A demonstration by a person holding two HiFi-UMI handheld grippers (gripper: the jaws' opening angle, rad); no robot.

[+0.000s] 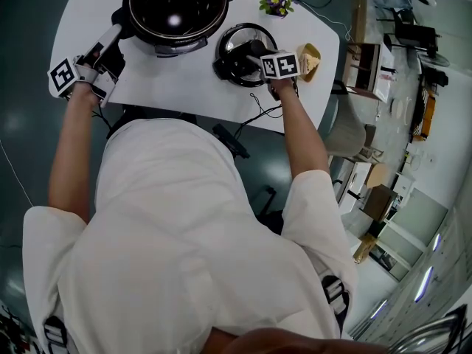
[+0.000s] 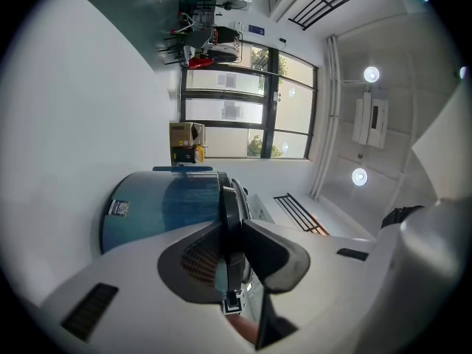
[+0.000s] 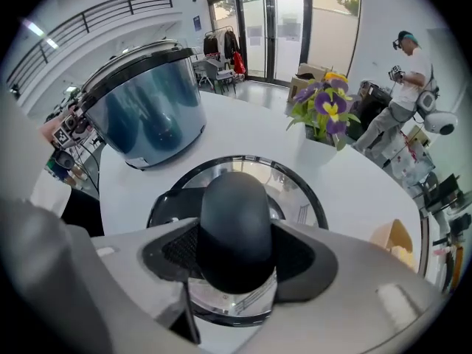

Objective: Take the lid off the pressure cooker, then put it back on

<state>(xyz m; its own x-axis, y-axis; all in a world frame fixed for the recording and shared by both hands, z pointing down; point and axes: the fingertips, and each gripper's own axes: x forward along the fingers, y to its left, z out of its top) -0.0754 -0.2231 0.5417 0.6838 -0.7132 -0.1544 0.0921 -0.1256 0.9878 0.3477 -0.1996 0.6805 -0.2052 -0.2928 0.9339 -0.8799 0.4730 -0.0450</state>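
The pressure cooker (image 1: 175, 9) stands open on the white table (image 1: 184, 83), its dark inner pot showing. Its round lid (image 1: 240, 50) lies on the table just right of the cooker. My left gripper (image 1: 110, 41) reaches the cooker's left side, and in the left gripper view that gripper (image 2: 232, 253) is shut on the black side handle (image 2: 230, 220) against the bluish steel body (image 2: 158, 205). My right gripper (image 1: 256, 54) is over the lid. In the right gripper view it (image 3: 236, 253) is shut on the lid's black knob (image 3: 234, 223), with the glossy lid (image 3: 299, 190) below.
A small pot of purple and yellow flowers (image 1: 276, 4) stands behind the lid near the table's far edge. A tan object (image 1: 308, 59) lies right of the lid by the table's right rim. Cables hang below the near edge. A person (image 3: 407, 80) stands far off.
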